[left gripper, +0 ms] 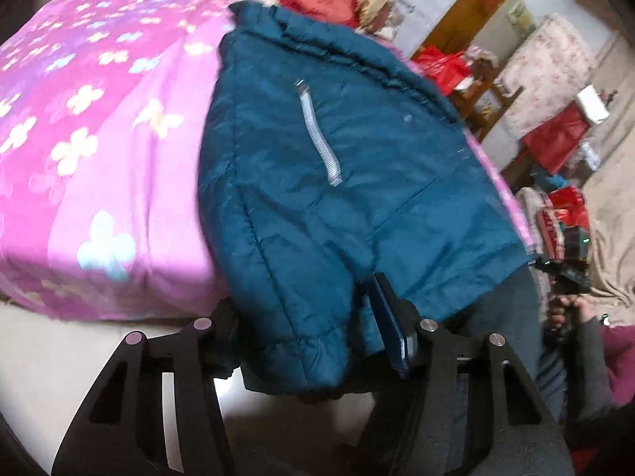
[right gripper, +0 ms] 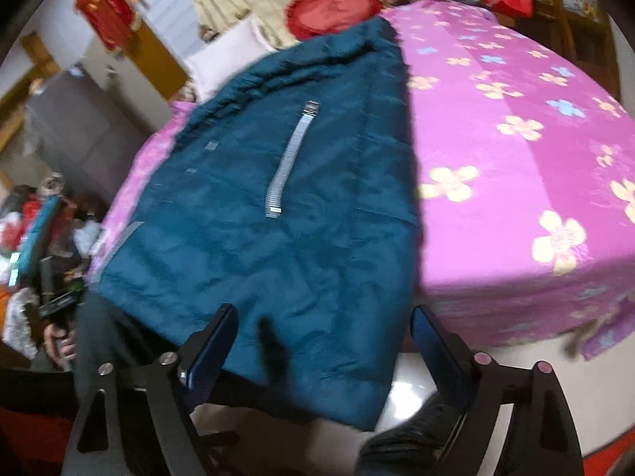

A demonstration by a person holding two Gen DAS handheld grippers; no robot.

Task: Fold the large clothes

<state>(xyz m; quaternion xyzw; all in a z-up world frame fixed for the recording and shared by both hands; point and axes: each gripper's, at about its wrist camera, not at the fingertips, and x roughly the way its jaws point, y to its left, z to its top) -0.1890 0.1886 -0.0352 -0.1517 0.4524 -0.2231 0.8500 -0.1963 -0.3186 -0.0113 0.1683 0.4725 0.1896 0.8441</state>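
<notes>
A teal padded jacket (left gripper: 337, 158) lies on a bed with a pink flowered cover (left gripper: 99, 119), stretching away from both grippers, its lower hem hanging over the bed edge nearest them. The left gripper (left gripper: 313, 333) has its jaws spread wide, with the jacket's hanging sleeve or hem corner draped between them; the right finger (left gripper: 391, 317) shows beside the cloth, while the left one is mostly hidden behind it, so the gripper is released rather than pinching. The right gripper (right gripper: 321, 337) is likewise spread apart, its two blue-padded fingers (right gripper: 214, 341) on either side of the jacket's hem, the cloth lying between and just ahead of them without being clamped. A grey pocket zip (right gripper: 289, 158) runs up the jacket ahead of the right gripper. Beyond the jacket's far end, a red heart-shaped cushion (right gripper: 333, 8) rests by the headboard. The pink cover spreads to the left of the left gripper and to the right of the right one.
</notes>
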